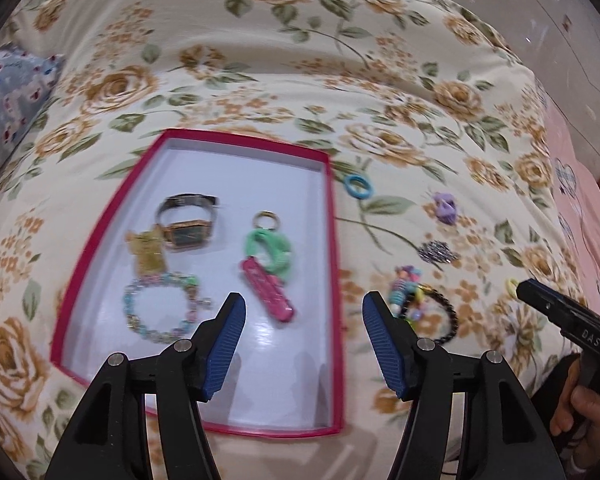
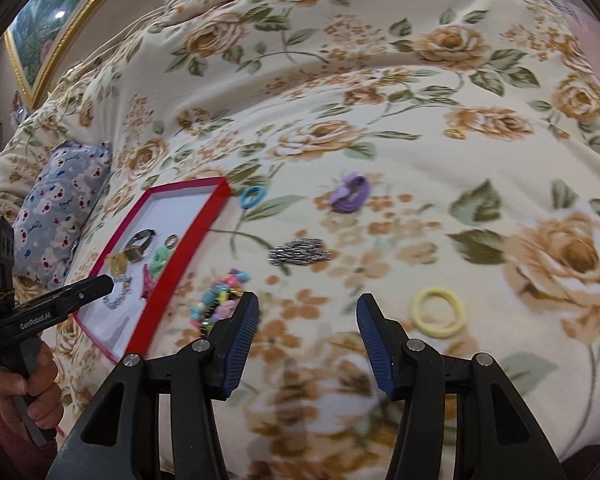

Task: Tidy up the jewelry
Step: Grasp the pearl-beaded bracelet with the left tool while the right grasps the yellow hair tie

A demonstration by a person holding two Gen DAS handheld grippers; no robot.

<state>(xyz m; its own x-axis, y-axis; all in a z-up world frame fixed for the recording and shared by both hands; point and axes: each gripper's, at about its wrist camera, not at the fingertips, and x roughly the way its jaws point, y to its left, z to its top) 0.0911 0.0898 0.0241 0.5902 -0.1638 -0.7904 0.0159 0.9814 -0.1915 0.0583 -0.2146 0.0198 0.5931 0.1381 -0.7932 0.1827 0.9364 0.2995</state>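
A red-rimmed tray [image 1: 333, 240] with a white floor lies on the floral bedspread; it also shows in the right wrist view [image 2: 168, 280]. In it lie a gold watch [image 1: 188, 220], a gold clip [image 1: 148, 258], a pastel bead bracelet [image 1: 160, 308], a ring [image 1: 266, 220], a green clip [image 1: 272, 252] and a pink clip [image 1: 268, 290]. My left gripper [image 1: 304, 344] is open and empty above the tray's near right part. My right gripper [image 2: 306, 344] is open and empty above the bedspread, left of a yellow hair tie [image 2: 438, 312].
Loose on the bedspread right of the tray: a blue hair tie [image 2: 252, 196], a purple clip [image 2: 350, 192], a silver chain pile [image 2: 300, 256], colourful beads with a black bead bracelet [image 1: 424, 304]. A blue patterned pillow [image 2: 60, 208] lies left. A pink box [image 1: 576, 200] sits far right.
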